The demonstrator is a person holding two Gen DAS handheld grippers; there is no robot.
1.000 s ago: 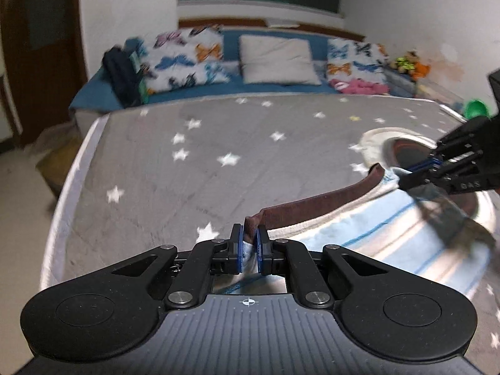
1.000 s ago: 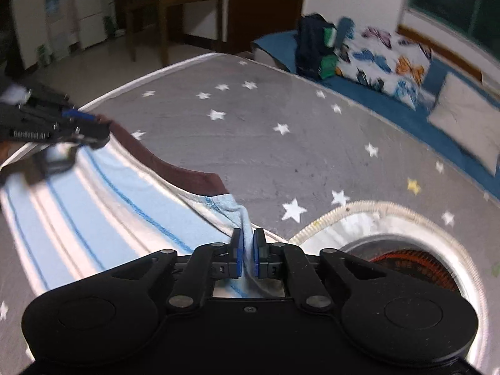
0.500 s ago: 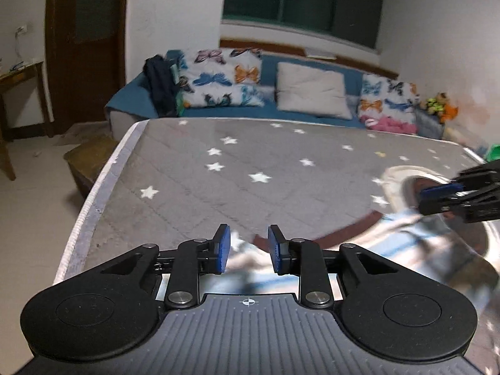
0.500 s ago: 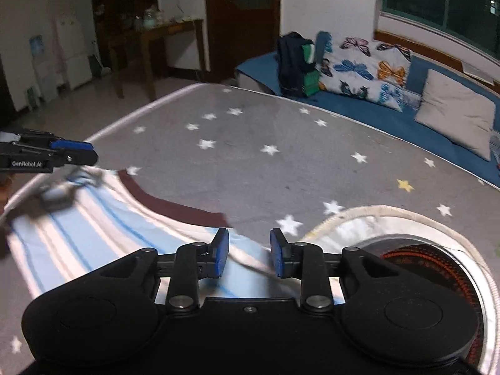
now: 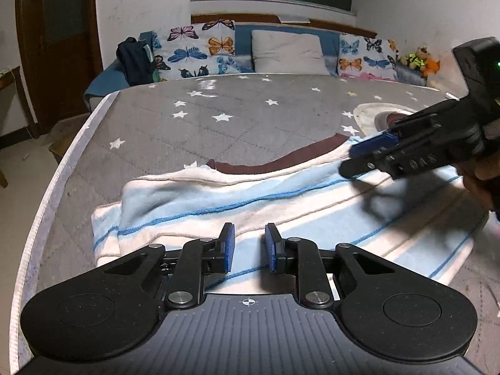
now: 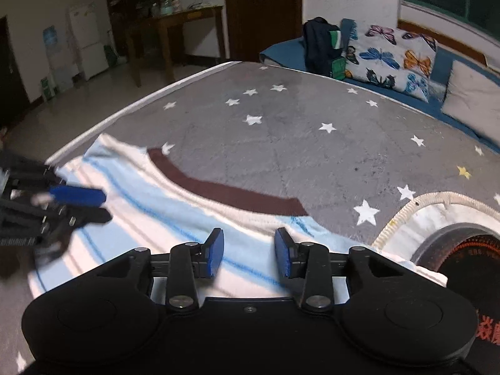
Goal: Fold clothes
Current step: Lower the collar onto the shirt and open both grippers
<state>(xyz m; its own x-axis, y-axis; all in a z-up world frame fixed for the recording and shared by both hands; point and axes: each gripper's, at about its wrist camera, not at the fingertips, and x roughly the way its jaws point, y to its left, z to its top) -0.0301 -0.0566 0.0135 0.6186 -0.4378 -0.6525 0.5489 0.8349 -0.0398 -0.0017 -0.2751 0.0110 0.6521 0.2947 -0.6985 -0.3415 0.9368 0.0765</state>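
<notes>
**Fold laid down, both grippers let go**

With the striped garment (image 5: 281, 200) lying doubled on the grey star-print mattress (image 5: 193, 137), I read this as the release at the end of 1 fold. Nearest me, the left gripper (image 5: 249, 247) has its jaws parted, having closed back a little just now, with nothing pinched; the cloth sits below the blue pads, not between them. The right gripper (image 6: 249, 251) has just been opening and stands wider, also empty, over the garment's near edge. Beyond the pads, the brown hem band (image 6: 228, 192) curves across the top layer, and the left corner looks bunched rather than flat. Farther out: butterfly pillows (image 5: 200, 50) and a dark bag (image 5: 134, 61) by the wall.

Next, I judge, I need 2 fresh pinches on an edge to start the second fold, smoothing that rumpled corner first.
</notes>
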